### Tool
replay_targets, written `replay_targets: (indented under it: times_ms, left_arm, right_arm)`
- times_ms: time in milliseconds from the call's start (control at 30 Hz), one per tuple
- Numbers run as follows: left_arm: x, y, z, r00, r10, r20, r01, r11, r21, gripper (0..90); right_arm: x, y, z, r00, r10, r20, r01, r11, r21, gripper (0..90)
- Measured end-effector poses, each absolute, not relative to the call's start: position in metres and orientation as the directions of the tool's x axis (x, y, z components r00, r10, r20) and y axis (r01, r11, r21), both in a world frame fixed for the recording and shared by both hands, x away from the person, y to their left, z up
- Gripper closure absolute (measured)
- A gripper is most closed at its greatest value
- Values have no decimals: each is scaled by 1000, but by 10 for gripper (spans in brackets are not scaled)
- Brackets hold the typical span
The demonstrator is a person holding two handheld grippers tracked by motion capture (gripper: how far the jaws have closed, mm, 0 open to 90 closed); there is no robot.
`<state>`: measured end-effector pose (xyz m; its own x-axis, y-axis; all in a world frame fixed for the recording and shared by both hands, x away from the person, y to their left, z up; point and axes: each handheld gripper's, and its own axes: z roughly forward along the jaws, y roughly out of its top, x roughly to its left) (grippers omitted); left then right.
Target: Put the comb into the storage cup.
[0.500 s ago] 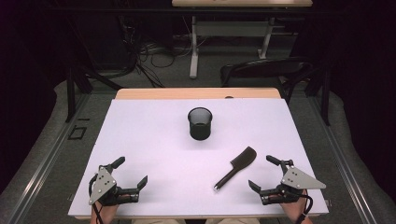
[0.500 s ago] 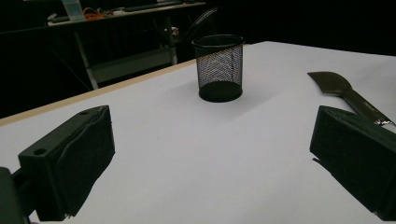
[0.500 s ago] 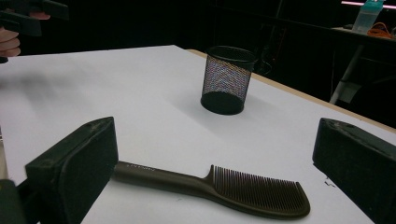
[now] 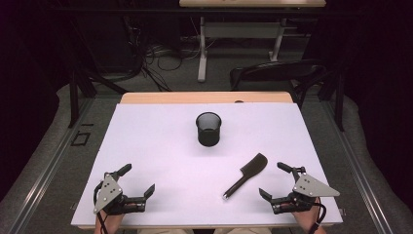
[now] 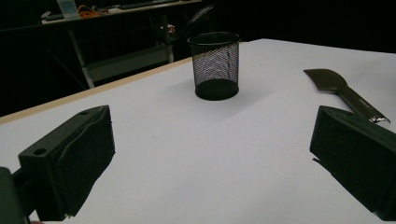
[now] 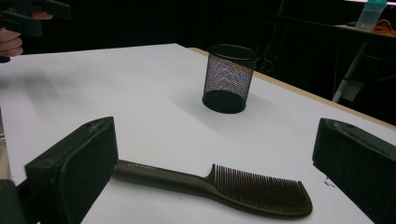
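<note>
Two hand-held grippers are waiting at the near edge of a white table, a black comb (image 4: 246, 174) lying between them and a mesh pencil cup (image 4: 209, 128).

The right gripper (image 4: 276, 181) is sitting just beside the comb with its jaws spread wide and nothing between them; seen through its own camera, the comb (image 6: 219, 186) is lying flat close ahead of the jaws, handle toward the left one and teeth pointing away toward the cup. The left gripper (image 4: 137, 180) is likewise resting wide open and empty, well apart from the comb. The mesh cup is standing upright and empty (as far as its dark interior shows) near the table's (image 4: 146, 141) centre. The job, apparently dropping the comb into the cup, is looking unstarted: grasp, lift and placing are all left to do.
</note>
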<state>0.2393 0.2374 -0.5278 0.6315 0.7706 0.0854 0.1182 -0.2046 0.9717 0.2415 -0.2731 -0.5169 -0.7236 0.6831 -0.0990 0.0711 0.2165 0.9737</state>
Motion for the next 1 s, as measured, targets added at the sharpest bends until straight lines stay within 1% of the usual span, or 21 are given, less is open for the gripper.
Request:
replay_targets:
  times_ms: [100, 333, 467, 567, 667, 867, 1000]
  left_arm:
    - [239, 236, -528, 634, 769, 86, 118, -206, 971, 0]
    - [240, 237, -528, 629, 772, 84, 125, -208, 970, 0]
    - [240, 237, -528, 627, 774, 90, 124, -212, 969, 0]
    - [241, 236, -529, 627, 774, 89, 126, -214, 969, 0]
    - [240, 236, -529, 627, 774, 88, 126, -213, 969, 0]
    - [240, 237, -528, 623, 777, 85, 128, -209, 970, 0]
    - [241, 237, -528, 624, 777, 87, 127, -210, 969, 0]
  right_arm:
    - [244, -271, -519, -732, 675, -93, 85, 226, 970, 0]
    - [246, -269, -516, -734, 673, -97, 78, 225, 971, 0]
    - [247, -268, -515, -742, 666, -81, 93, 221, 971, 0]
    - [249, -266, -514, -748, 655, -107, 81, 250, 965, 0]
    - [251, -264, -514, -752, 652, -94, 93, 247, 964, 0]
    - [254, -262, -511, -762, 639, -106, 86, 262, 961, 1]
    - [261, -260, -508, -774, 619, -133, 77, 301, 951, 1]
